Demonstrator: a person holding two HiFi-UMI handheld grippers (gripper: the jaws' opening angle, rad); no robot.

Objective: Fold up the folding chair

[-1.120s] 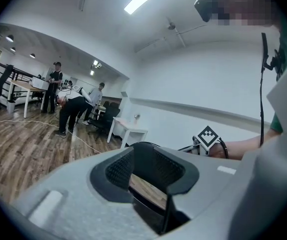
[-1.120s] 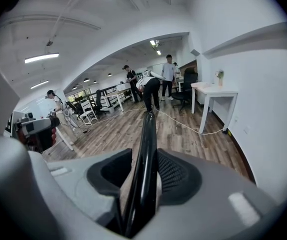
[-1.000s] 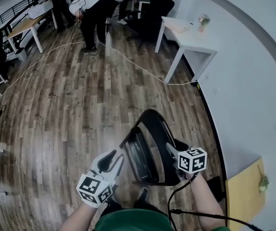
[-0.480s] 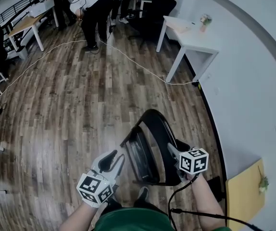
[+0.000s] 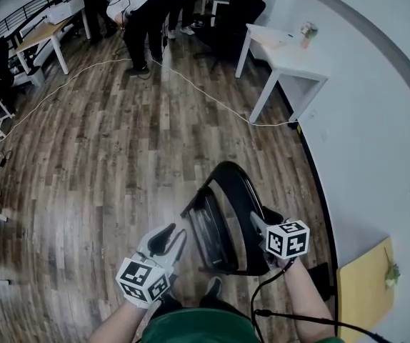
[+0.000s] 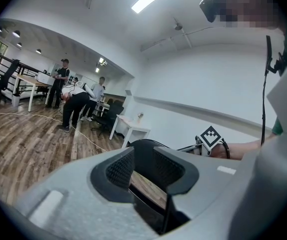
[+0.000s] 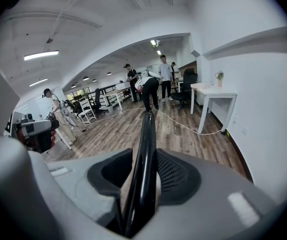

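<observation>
- The chair [image 5: 228, 209], black, stands on the wood floor [image 5: 112, 156] just in front of the person's feet, near the white wall [image 5: 383, 120].
- From the head view its seat tilts up steeply, close to the curved back.
- The right gripper [image 7: 144, 163] is at the chair's upper right side. Its jaws are closed on the chair's thin black rim, which runs up between the pads.
- The left gripper [image 6: 142, 157] hangs just left of the chair, apart from it. Its jaws stand a little apart with nothing gripped; through the gap show floor and part of the chair beyond.
- The left gripper points nearly level, and the right one slants downward.
- A cord [image 5: 291, 320] trails from the right gripper along the person's forearm.
- Farther off, a white table [image 5: 291, 52] stands by the wall with a small pot on top.
- A pale cable [image 5: 205, 95] snakes across the floor toward the table.
- Several people [image 5: 144, 9] stand at the far end, one of them bent over.
</observation>
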